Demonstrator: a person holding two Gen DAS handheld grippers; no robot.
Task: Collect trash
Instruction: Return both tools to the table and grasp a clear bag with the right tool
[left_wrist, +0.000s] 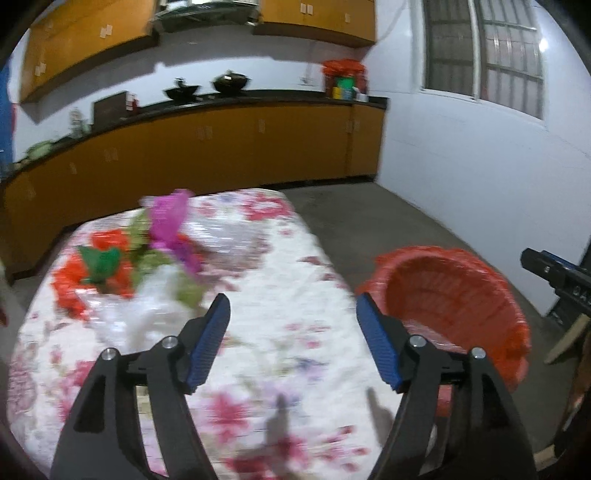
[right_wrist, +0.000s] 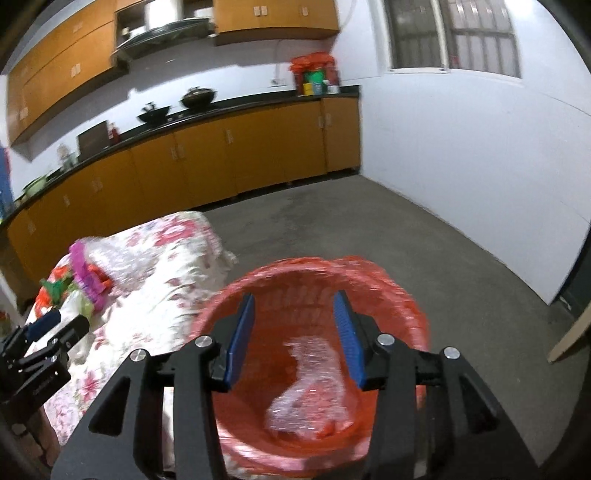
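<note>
Left tool (left_wrist: 291, 310) open, empty, above floral worktop (left_wrist: 295, 266). Right tool (right_wrist: 293, 306) open, empty, over red bin (right_wrist: 399, 295) holding clear plastic wrap (right_wrist: 306, 384).

Two dark woks (left_wrist: 207, 85) on counter (left_wrist: 258, 99) w/ orange cabinets (left_wrist: 221, 147).

In the left wrist view the table (left_wrist: 280, 332) fills the lower centre; a heap of wrappers (left_wrist: 140, 258) lies on its far left part; the basket (left_wrist: 461, 295) stands on the floor just right of the table; the counter (left_wrist: 221, 107) runs behind, across the upper frame. In the right wrist view a crumpled wrapper (right_wrist: 310, 387) lies in the basket, lower centre.
</note>
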